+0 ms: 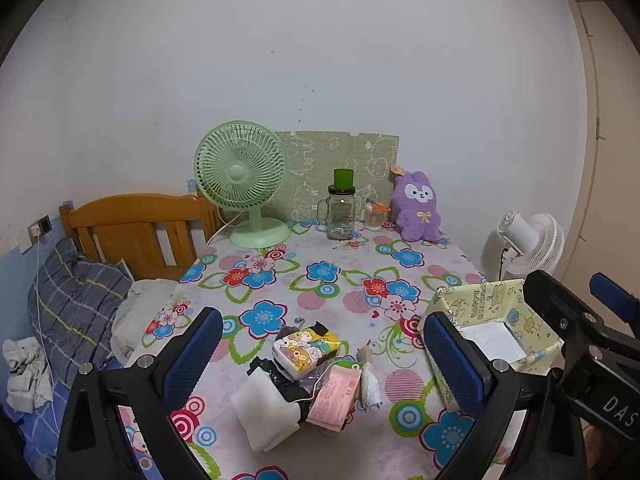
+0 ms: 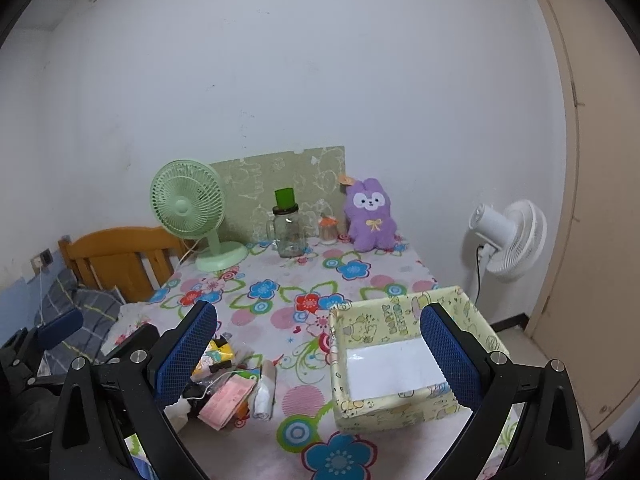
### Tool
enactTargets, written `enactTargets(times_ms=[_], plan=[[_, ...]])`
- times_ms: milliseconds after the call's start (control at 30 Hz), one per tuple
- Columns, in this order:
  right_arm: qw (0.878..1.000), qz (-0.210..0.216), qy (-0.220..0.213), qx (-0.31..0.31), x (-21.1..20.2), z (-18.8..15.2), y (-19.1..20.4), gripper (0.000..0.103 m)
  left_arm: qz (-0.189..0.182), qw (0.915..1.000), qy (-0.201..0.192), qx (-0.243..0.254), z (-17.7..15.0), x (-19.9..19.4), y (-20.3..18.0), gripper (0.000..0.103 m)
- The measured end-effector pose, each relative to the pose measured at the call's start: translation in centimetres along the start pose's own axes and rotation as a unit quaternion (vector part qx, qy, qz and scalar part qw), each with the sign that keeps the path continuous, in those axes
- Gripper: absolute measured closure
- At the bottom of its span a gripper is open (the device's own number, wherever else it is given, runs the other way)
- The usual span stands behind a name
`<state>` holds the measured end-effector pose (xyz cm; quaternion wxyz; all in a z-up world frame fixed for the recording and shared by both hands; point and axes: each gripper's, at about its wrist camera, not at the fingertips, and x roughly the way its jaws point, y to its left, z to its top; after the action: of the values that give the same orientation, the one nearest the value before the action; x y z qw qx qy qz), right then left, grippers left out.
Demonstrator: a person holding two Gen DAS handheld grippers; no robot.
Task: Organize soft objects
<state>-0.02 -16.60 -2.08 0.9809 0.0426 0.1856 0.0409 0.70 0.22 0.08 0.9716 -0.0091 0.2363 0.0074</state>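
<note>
A heap of soft things lies at the near middle of the flowered table (image 1: 320,280): a cartoon tissue pack (image 1: 306,348), a white folded cloth (image 1: 264,408), a black bag (image 1: 280,376), a pink packet (image 1: 334,398) and a small white roll (image 1: 369,386). My left gripper (image 1: 324,360) hangs open above this heap. A yellow cartoon box (image 2: 400,364) with a white bottom stands at the right. My right gripper (image 2: 320,356) is open, near the box's left wall. The pink packet (image 2: 228,398) and roll (image 2: 264,394) lie left of the box.
At the table's back stand a green fan (image 1: 244,180), a glass jar with a green lid (image 1: 341,210), a small cup (image 1: 376,216) and a purple plush (image 1: 416,206). A bed with a pillow (image 1: 76,300) lies left. A white fan (image 2: 508,240) stands right, by a door.
</note>
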Motion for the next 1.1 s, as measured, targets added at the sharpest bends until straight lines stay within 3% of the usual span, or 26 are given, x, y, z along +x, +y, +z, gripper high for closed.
enactTargets(times_ms=[1100], plan=[[1.000,0.008,-0.008,-0.002,-0.19,-0.11,0.20,0.001,-0.002,0.9999,-0.007,0.008,0.05,0.15,-0.63,0.002]])
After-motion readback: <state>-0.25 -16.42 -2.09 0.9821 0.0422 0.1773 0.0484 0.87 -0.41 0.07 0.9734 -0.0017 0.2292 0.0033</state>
